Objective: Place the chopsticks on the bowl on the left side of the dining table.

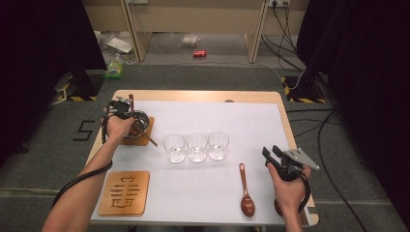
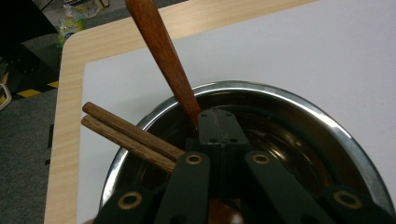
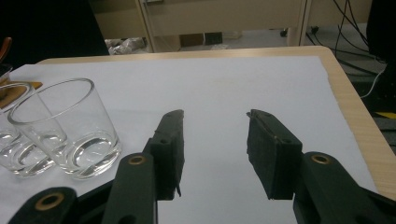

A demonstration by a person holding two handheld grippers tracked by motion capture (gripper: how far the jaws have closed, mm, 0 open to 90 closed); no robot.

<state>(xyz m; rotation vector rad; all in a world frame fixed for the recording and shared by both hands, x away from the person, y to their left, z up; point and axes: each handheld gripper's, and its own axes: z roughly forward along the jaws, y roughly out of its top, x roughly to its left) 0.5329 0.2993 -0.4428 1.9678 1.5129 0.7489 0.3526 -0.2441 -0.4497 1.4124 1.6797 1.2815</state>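
A table (image 1: 285,121) covered by a white sheet (image 1: 232,121), seen from above. No brand or readable writing shows on the table things; a red can (image 1: 199,53) lies on the floor beyond, its label too small to read.

At the left, a steel bowl (image 2: 327,126) sits on a wooden trivet (image 1: 145,140). In the bowl are a wooden spoon (image 2: 161,56), its handle leaning up over the rim, and a pair of chopsticks (image 2: 126,133) resting across the rim. The left gripper (image 2: 218,133) reaches into the bowl with its jaws closed tight together, right against the spoon's handle; whether they pinch it cannot be told.

Three clear glasses (image 1: 196,147) stand in a row mid-table, touching or nearly so, and look empty. A second trivet (image 1: 124,193), with a cut-out pattern, lies at the near left. Another spoon (image 1: 246,193) lies near the right hand.

The right gripper (image 3: 215,149) is at the table's right edge, its jaws partly apart with nothing between them, beside the nearest glass (image 3: 70,128).
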